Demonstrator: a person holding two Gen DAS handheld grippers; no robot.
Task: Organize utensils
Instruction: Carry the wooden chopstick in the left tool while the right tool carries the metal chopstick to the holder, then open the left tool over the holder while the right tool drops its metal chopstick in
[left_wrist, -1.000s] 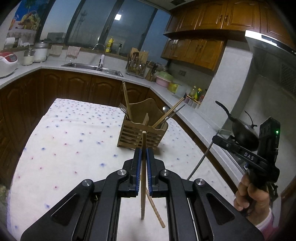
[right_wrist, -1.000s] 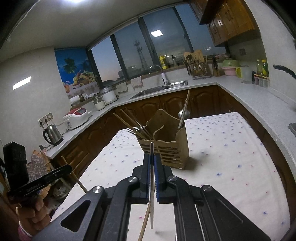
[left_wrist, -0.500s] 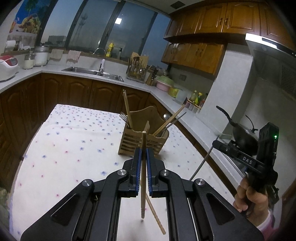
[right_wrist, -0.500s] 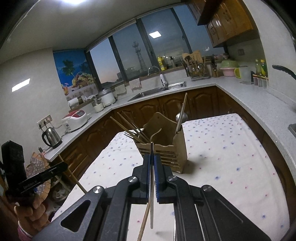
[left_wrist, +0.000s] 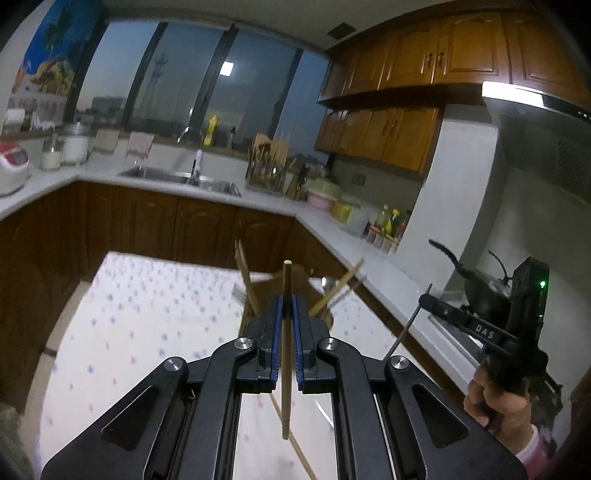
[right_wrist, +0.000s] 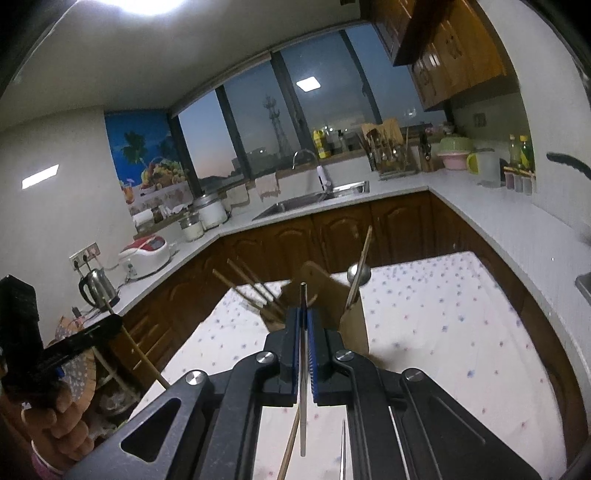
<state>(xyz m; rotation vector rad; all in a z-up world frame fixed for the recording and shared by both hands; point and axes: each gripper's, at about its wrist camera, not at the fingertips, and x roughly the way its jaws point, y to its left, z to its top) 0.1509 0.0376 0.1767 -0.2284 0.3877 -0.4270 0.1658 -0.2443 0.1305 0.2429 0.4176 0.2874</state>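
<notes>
The left gripper (left_wrist: 287, 306) has its blue-padded fingers (left_wrist: 275, 332) clenched on a wooden chopstick (left_wrist: 286, 332), which stands upright between them, its tip above the fingertips and its lower end hanging below. The right gripper (right_wrist: 303, 321) grasps a thin metal chopstick (right_wrist: 303, 369) the same way, upright between its fingers (right_wrist: 292, 339). Just beyond both grippers, on the dotted cloth (right_wrist: 443, 314) of the worktop, stands the wooden holder (right_wrist: 351, 328), partly hidden by the fingers; chopsticks lean out of its left side and a spoon (right_wrist: 359, 274) from its right. A further chopstick (left_wrist: 295, 443) lies on the cloth below the left gripper.
</notes>
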